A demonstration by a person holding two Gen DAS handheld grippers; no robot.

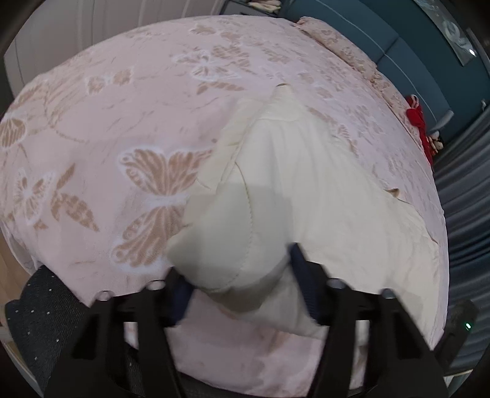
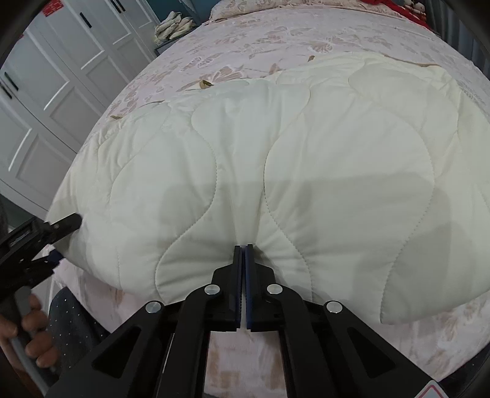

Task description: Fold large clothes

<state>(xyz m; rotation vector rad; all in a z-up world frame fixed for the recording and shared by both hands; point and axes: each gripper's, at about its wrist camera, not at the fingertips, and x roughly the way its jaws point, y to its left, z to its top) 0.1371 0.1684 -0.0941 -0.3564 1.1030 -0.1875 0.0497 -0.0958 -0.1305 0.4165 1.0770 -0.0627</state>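
Right gripper (image 2: 244, 249) jaws clenched on near edge of cream quilt (image 2: 306, 159). Left gripper (image 1: 237, 283) jaws spread wide around quilt corner, not pinching. Quilt spread flat on pink butterfly-print bed (image 1: 101, 122), near edge overhanging slightly. White wardrobe (image 2: 55, 85) left of bed; red item (image 1: 416, 118) at far side.

A bed (image 2: 232, 36) with a pink butterfly-print cover carries a cream quilt (image 2: 306, 171) spread over its near part. Beyond the quilt, a matching pillow (image 2: 245, 7) and red fabric (image 1: 418, 119) lie at the far end.
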